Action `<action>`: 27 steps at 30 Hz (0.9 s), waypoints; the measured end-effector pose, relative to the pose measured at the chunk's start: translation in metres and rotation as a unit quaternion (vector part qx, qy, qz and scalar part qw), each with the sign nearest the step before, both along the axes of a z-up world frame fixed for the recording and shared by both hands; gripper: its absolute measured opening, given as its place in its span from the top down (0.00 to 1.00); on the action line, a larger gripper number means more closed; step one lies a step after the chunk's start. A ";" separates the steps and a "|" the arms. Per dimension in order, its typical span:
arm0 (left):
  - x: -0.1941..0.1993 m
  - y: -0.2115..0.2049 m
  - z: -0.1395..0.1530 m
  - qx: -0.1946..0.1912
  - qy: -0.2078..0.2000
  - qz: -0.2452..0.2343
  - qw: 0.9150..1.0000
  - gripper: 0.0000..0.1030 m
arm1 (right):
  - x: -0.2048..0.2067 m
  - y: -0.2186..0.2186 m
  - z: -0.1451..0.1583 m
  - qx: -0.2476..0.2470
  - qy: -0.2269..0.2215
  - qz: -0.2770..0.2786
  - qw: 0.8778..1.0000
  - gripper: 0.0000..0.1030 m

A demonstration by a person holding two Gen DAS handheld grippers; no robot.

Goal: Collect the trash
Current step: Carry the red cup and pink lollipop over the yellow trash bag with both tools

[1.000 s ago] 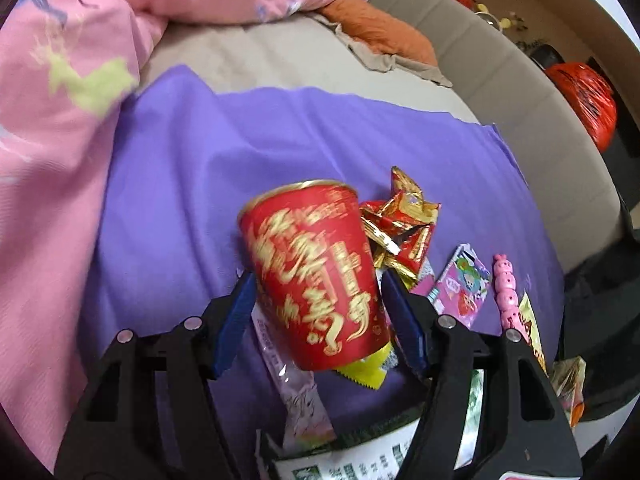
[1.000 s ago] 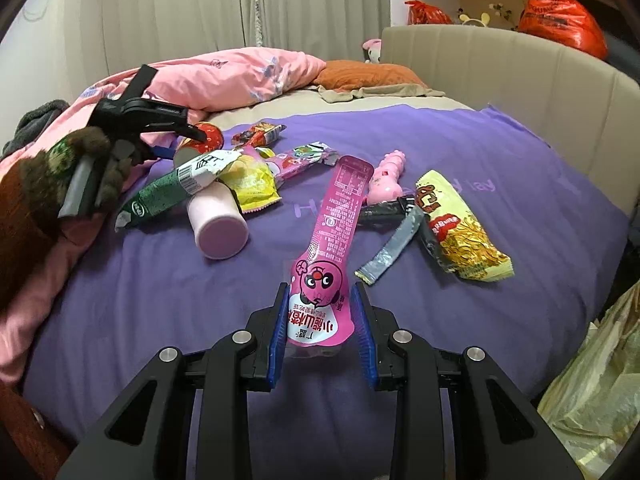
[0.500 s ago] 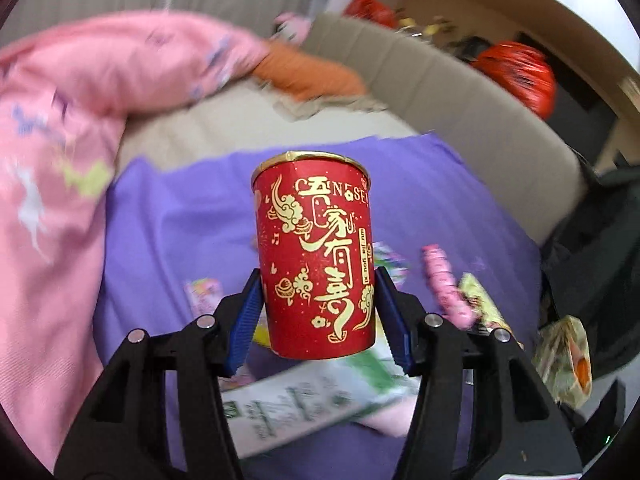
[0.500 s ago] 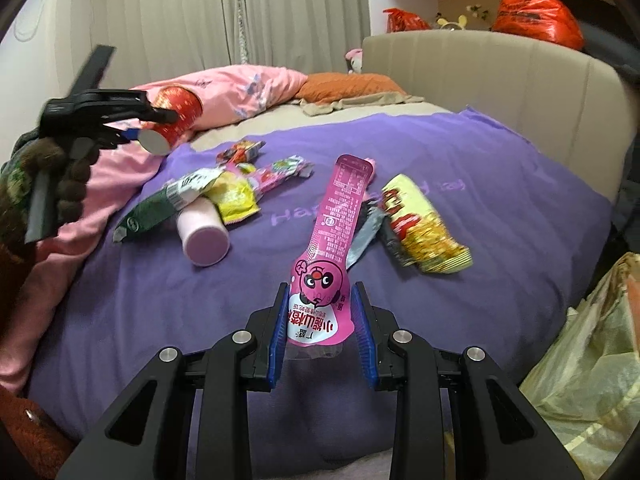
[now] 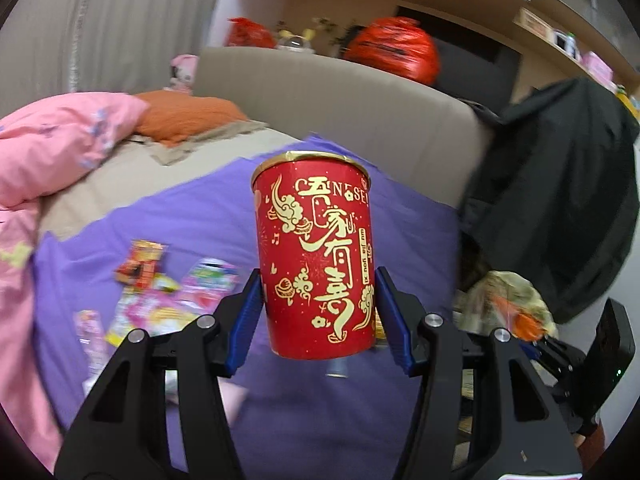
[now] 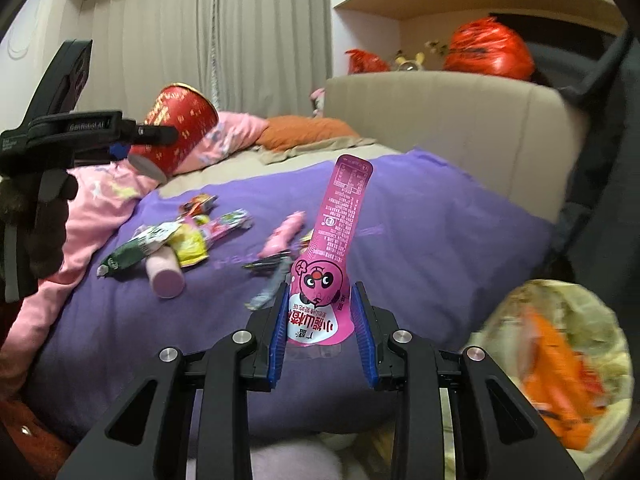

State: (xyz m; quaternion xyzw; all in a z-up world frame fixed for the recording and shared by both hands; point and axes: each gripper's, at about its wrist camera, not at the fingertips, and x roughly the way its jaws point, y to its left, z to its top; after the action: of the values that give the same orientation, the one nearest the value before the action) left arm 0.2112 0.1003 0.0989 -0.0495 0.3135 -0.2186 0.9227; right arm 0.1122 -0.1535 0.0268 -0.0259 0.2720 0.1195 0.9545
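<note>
Two views here. From my left gripper (image 5: 318,312) I've got the red cup (image 5: 316,256) clamped upright, purple bedspread (image 5: 192,216) and wrappers (image 5: 160,300) lower left of it, beige headboard (image 5: 340,96) straight ahead.

My right gripper (image 6: 320,328) pinches the pink pouch (image 6: 328,264) by its base; trash bag (image 6: 560,360) gapes to its right, curtains (image 6: 224,40) far beyond.
</note>
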 end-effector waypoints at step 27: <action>-0.072 -0.261 -0.042 0.031 0.075 -0.147 0.986 0.49 | -0.053 -0.254 0.007 -0.002 0.010 -0.105 0.994 0.71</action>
State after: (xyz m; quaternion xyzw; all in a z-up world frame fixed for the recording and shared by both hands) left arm 0.1391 -0.1603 0.0567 0.0092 0.3920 -0.3381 0.8555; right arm 0.0588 -0.4074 0.0335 0.0018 0.2826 0.0187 0.9590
